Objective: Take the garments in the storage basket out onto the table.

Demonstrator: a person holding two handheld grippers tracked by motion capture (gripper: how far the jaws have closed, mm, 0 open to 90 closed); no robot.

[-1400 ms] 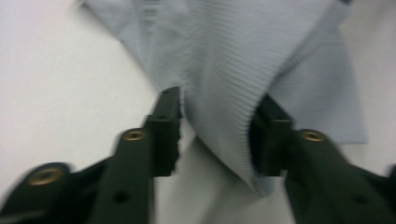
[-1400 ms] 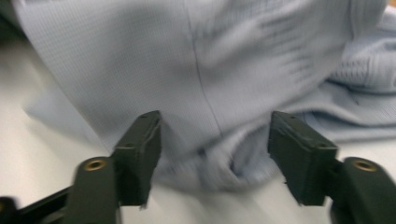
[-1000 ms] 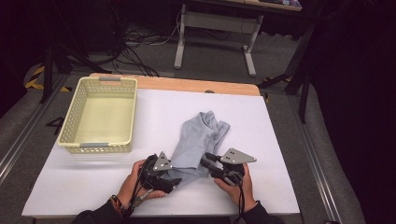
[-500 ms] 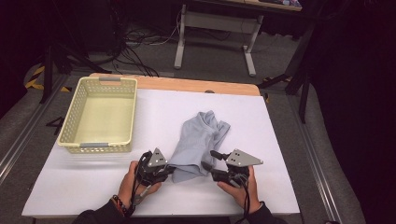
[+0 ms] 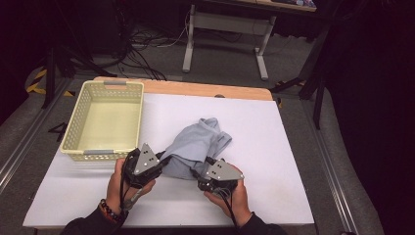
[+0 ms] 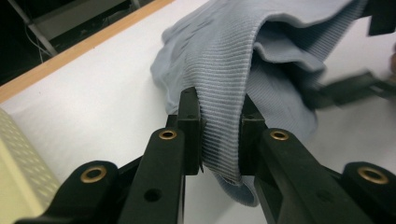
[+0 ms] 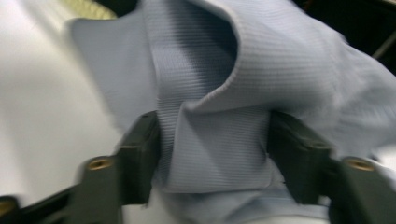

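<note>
A grey-blue ribbed cloth (image 5: 198, 139) lies bunched in the middle of the white table (image 5: 279, 147). My left gripper (image 5: 164, 162) is at its near left edge. In the left gripper view the pads (image 6: 190, 126) of that gripper (image 6: 219, 135) pinch a fold of the cloth (image 6: 243, 60); the jaws have just been closing on it. My right gripper (image 5: 198, 175) is at the near right edge. Its jaws (image 7: 215, 140) have just been closing too, and a wide fold of the cloth (image 7: 261, 60) fills the gap and touches both. That view is blurred.
A pale yellow basket (image 5: 76, 125), empty, stands at the table's left, close to my left hand. A wooden strip (image 5: 195, 89) runs along the far edge. Beyond it are a dark floor, cables and a desk frame (image 5: 225, 22). Bare white table lies to the right.
The left gripper has risen with the cloth's near edge in it. The right gripper has shifted in toward the cloth. The cloth now stands higher and more bunched between them.
</note>
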